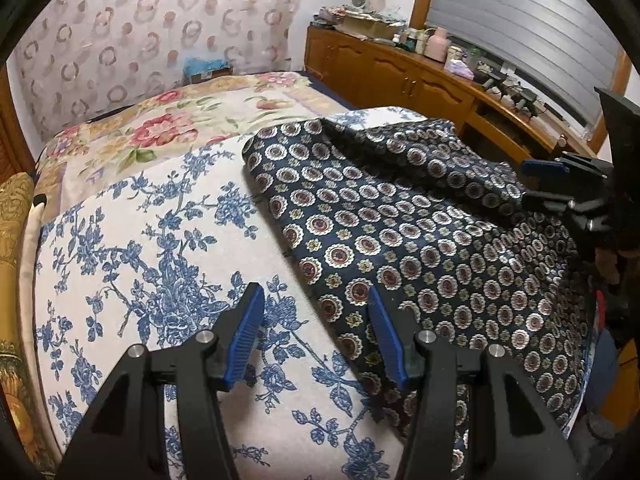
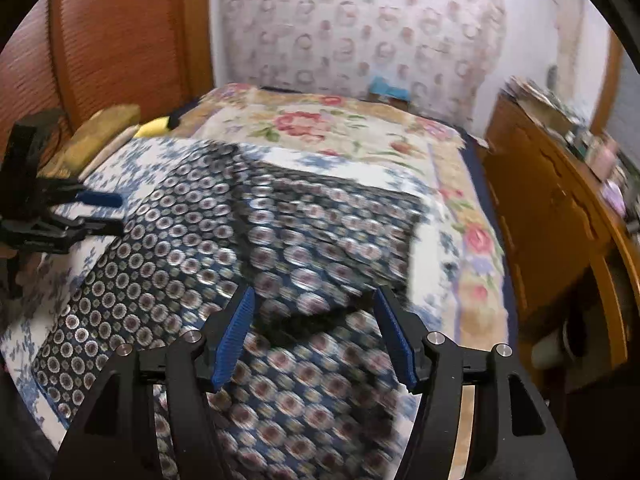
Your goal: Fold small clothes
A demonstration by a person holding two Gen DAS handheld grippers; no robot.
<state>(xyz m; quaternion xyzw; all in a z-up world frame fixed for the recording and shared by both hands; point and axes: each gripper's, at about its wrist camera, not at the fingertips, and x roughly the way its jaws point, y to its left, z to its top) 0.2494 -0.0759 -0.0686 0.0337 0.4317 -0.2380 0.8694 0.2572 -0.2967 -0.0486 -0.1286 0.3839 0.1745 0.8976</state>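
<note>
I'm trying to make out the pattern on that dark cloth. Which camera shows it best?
The left wrist view: the dark patterned cloth is sharp there, its medallions plain and one flap folded over. The right wrist view shows more of its spread, but blurred by motion.

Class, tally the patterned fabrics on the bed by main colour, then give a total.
Navy medallion-print garment: 1
Blue-and-white floral cotton sheet: 1
Cream bedspread with pink roses: 1
Total: 3
</note>
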